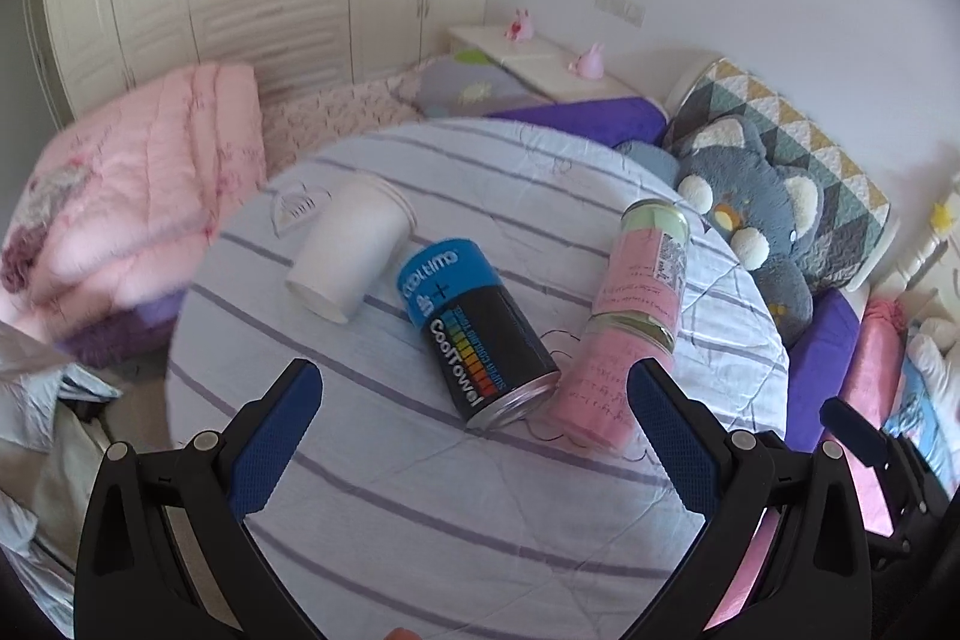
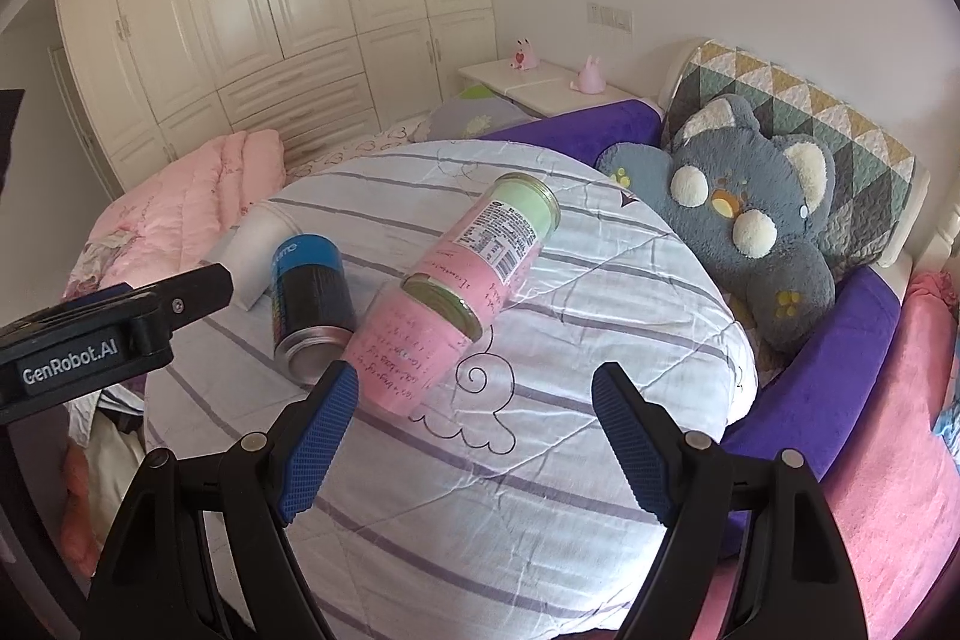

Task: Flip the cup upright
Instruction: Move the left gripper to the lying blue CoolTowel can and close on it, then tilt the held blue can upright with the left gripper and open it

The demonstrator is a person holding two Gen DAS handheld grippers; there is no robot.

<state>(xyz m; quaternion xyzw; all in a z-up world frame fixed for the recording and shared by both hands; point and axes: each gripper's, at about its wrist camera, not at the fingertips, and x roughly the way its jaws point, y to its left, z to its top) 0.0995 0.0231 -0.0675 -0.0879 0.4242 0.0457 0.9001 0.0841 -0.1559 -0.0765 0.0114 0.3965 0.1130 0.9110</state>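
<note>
On striped cover (image 1: 480,508): white cup (image 1: 351,253) on side, nothing inside visible.

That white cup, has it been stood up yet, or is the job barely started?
Barely started. The white cup lies on its side on the striped bedspread, beside a dark can. Nothing is in hand: the left gripper and right gripper are both open and empty. Grasping and righting it remain.

In the right wrist view the white cup (image 2: 255,253) lies mostly hidden behind the blue-black can (image 2: 309,301) and the left gripper's finger (image 2: 189,295).
</note>
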